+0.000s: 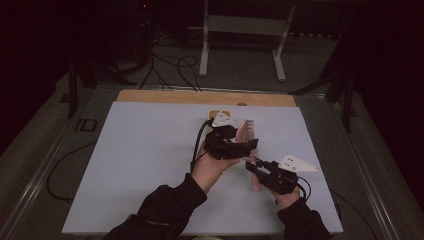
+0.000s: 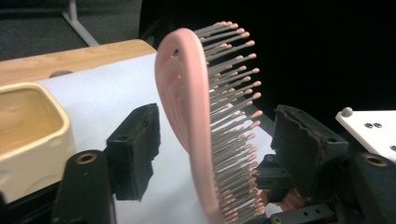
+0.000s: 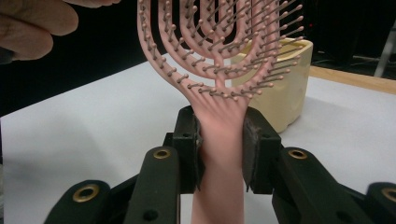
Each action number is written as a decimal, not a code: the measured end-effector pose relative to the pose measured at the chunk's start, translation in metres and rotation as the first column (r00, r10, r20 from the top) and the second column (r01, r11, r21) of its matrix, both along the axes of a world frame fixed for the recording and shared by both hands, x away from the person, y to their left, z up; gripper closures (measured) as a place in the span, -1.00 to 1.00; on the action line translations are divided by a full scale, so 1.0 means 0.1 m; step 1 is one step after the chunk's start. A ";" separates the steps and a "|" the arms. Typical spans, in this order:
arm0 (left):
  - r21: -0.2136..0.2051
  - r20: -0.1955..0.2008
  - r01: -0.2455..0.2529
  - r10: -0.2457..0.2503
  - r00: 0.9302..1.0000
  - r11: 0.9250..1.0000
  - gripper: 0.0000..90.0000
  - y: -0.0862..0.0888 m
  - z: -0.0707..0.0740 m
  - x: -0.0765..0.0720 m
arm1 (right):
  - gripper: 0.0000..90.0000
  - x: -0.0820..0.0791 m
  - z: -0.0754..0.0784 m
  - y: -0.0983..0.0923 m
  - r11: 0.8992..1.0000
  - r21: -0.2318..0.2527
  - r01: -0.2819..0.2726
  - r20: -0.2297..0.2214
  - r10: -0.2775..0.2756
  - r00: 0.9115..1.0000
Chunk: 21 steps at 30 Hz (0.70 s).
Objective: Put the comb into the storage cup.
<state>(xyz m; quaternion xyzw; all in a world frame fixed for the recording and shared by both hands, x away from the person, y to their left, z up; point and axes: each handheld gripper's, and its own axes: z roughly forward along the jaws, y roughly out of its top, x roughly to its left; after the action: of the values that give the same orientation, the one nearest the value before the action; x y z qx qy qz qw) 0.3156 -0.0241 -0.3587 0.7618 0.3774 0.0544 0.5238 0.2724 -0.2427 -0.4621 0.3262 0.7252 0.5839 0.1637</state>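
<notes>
The right gripper view shows the right hand-held gripper (image 3: 221,147) clamped on the neck of a pink vented hairbrush (image 3: 219,60), both pads pressed against the handle just below the head. Behind the bristles stands a cream container (image 3: 285,88) on the table (image 3: 93,121), and fingers (image 3: 32,25) enter at the upper left.

In the left gripper view the left hand-held gripper (image 2: 217,154) has its jaws apart, one on either side of the brush head (image 2: 187,107), which stands edge-on between them without visibly touching either pad; the container's hollow inside (image 2: 28,116) shows at left.

From the high view both hand-held grippers (image 1: 235,145) (image 1: 255,167) meet over the table's middle, with the brush (image 1: 246,131) raised between them. The dim light blurs the jaws there, and the container (image 1: 216,114) is mostly hidden behind the left one.
</notes>
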 end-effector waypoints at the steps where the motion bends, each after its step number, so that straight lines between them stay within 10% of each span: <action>1: 0.004 -0.004 0.002 -0.002 1.000 1.000 -0.21 -0.01 0.00 0.00 | 0.56 0.00 0.00 0.00 1.000 -0.003 -0.002 0.001 0.002 1.000; 21: -0.018 -0.017 0.003 -0.003 1.000 1.000 0.37 -0.03 -0.06 0.07 | 0.56 0.01 -0.01 -0.02 1.000 -0.006 0.023 -0.004 -0.023 1.000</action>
<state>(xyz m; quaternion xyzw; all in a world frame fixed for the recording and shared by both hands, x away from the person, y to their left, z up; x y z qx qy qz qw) 0.3222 -0.0275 -0.3642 0.7581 0.3811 0.0440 0.5274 0.2733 -0.2444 -0.4627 0.3352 0.7235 0.5791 0.1699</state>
